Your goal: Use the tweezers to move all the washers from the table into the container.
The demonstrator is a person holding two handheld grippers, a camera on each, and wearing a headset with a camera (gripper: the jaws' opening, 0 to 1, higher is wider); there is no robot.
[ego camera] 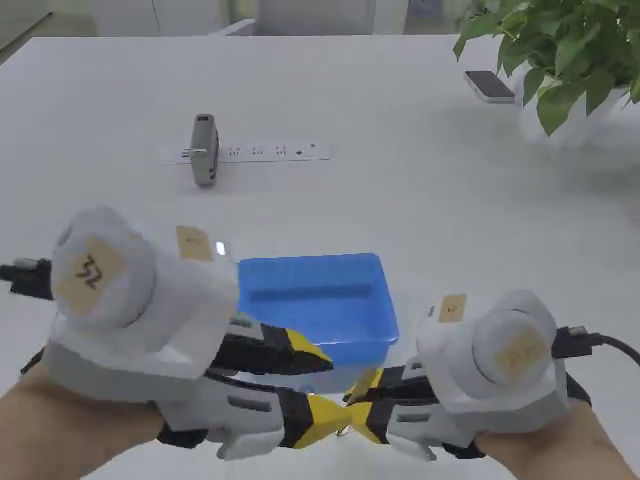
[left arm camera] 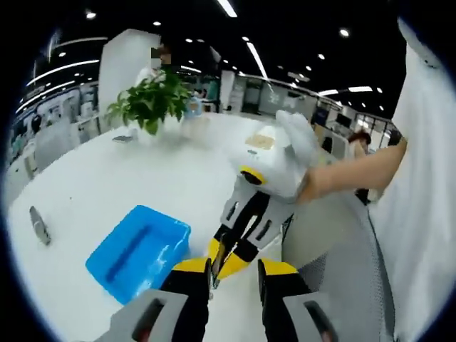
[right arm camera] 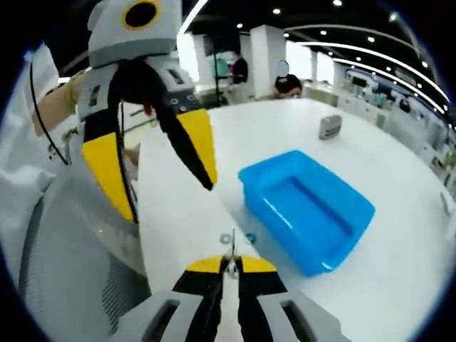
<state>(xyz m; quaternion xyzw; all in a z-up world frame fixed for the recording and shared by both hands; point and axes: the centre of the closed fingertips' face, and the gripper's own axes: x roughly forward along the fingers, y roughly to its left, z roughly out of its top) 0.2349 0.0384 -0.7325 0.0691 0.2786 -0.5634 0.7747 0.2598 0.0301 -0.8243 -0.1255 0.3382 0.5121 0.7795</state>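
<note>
A blue container [ego camera: 318, 300] [right arm camera: 313, 206] [left arm camera: 135, 249] stands on the white table just beyond both grippers. My right gripper [ego camera: 352, 412] [right arm camera: 231, 265] is shut on thin metal tweezers [right arm camera: 231, 251], which point forward over the table's near edge. A small washer [right arm camera: 226, 239] sits at the tweezers' tip; I cannot tell whether it is held or lying on the table. My left gripper [ego camera: 315, 385] [left arm camera: 235, 274] is open, its yellow fingers [right arm camera: 196, 142] spread wide, close beside the right gripper [left arm camera: 229, 255] and empty.
A white power strip [ego camera: 250, 152] and a grey device [ego camera: 204, 148] lie at the back of the table [ego camera: 420, 190]. A phone [ego camera: 490, 85] and a potted plant [ego camera: 560, 50] are at the back right. A grey chair [left arm camera: 335, 263] is below the near table edge.
</note>
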